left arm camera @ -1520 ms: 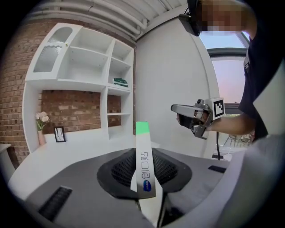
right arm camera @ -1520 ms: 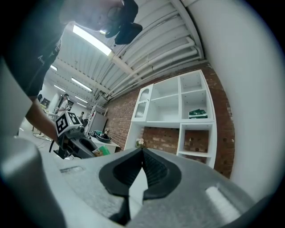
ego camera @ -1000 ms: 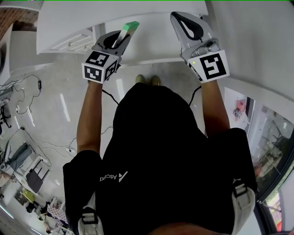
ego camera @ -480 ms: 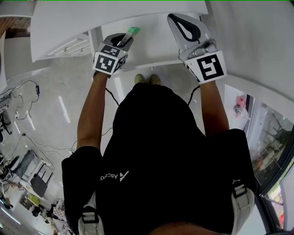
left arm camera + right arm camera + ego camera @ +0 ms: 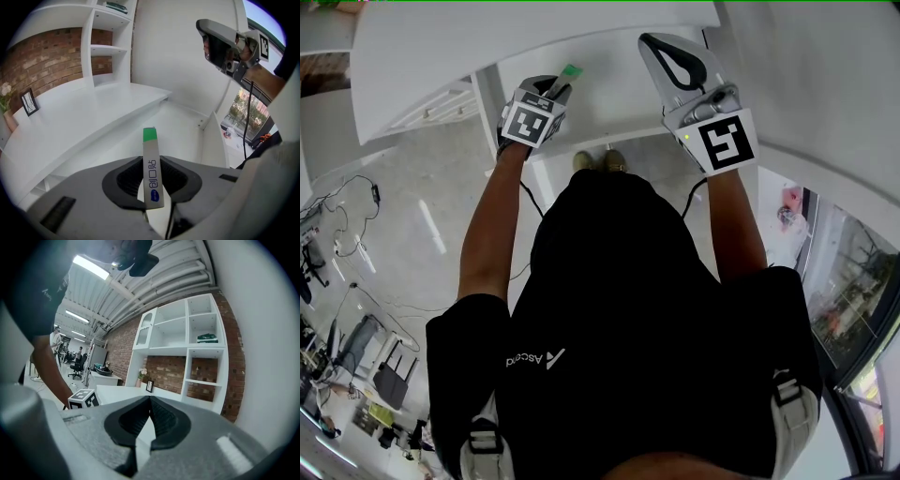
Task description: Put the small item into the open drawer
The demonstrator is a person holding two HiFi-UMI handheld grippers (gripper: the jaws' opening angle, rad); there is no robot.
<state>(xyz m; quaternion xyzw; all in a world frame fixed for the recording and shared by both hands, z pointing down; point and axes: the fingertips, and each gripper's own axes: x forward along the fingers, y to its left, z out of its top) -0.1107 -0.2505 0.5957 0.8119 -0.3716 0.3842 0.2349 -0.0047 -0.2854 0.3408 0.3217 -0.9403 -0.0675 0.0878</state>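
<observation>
The small item is a slim white box with a green end (image 5: pixel 151 173). My left gripper (image 5: pixel 151 161) is shut on it, and the green end sticks out past the jaw tips. In the head view the left gripper (image 5: pixel 555 87) points steeply down, holding the box (image 5: pixel 571 71) over the open white drawer (image 5: pixel 614 103) under the desk top. The drawer's bare floor (image 5: pixel 185 124) lies right below the box. My right gripper (image 5: pixel 667 49) hovers above the drawer's right part with its jaws shut on nothing; in its own view the right gripper's (image 5: pixel 150 399) tips meet.
The white desk top (image 5: pixel 487 47) runs left of and behind the drawer, with a small picture frame (image 5: pixel 29 102) on it. A white shelf unit (image 5: pixel 187 348) stands against a brick wall. Cables (image 5: pixel 347 187) lie on the floor at left. The person's shoes (image 5: pixel 600 161) stand just before the drawer.
The left gripper has sunk towards the drawer and tipped further down, carrying the box with it. The right gripper has drifted slightly lower.
</observation>
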